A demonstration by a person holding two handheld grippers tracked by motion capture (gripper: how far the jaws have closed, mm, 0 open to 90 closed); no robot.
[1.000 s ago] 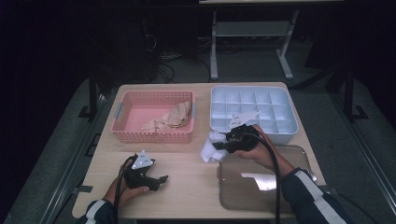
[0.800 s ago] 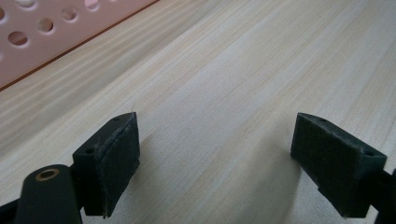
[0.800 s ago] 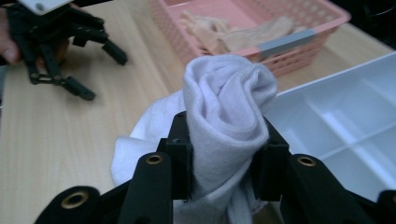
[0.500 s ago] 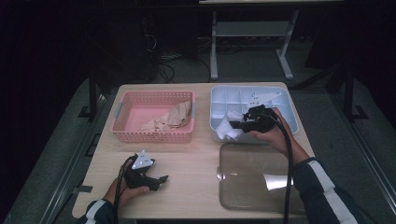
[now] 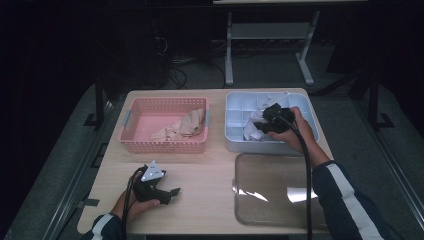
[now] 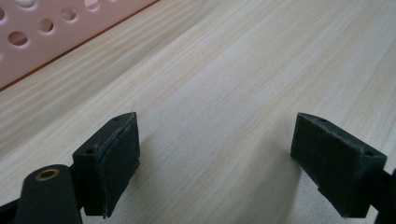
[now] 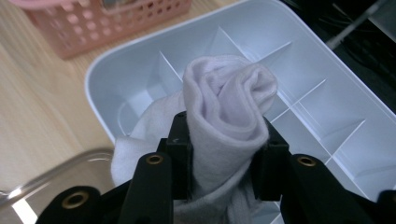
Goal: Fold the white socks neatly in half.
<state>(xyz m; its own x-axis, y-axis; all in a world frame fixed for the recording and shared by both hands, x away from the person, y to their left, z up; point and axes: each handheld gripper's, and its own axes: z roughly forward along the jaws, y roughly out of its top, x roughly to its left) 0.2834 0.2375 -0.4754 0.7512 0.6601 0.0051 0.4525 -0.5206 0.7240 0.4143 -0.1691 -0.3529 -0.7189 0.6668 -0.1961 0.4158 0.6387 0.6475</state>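
- Sock (image 7: pixel 226 112), white and rolled up, sits pinched between the jaws of the right hand-held gripper (image 7: pixel 224 154), which is closed on its sides and holds it above the divided white box (image 7: pixel 327 70).
- Bench (image 5: pixel 210 170), pale wood, carries everything.
- Clear lid (image 5: pixel 272 190) lies flat on the bench's near right part, in front of the white box.
- Pink basket (image 5: pixel 165 142) stands to the left of the white box, with a beige cloth (image 5: pixel 182 127) inside.
- White box in the high view (image 5: pixel 235 135) has the right hand (image 5: pixel 295 130) over it.
- Left hand-held gripper (image 6: pixel 215 154) rests low over bare bench near the basket, its jaws wide apart with nothing between them.
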